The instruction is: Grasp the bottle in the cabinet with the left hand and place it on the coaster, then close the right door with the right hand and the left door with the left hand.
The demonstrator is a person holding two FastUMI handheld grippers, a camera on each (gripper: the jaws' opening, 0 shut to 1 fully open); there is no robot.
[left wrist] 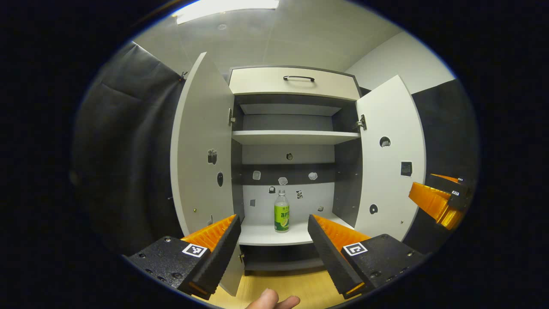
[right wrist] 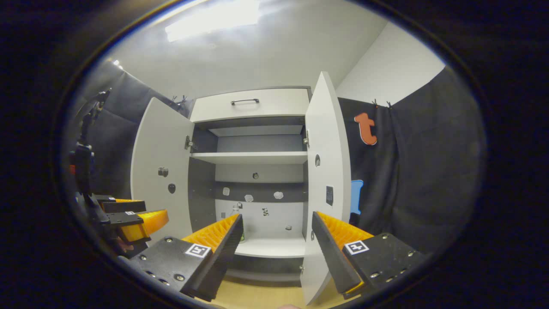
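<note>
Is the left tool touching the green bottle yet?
Apart. In the left gripper view the left tool is open, and the bottle stands farther back on the cabinet shelf, with bare shelf around it.

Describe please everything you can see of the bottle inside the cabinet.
The bottle is a small clear one, plastic by its look, with a pale cap and a green label around its lower body. It stands upright on the cabinet's lowest white shelf, near the middle and apart from the side walls. Only the shelf touches it. The left gripper is open in front of it, not touching it.
</note>
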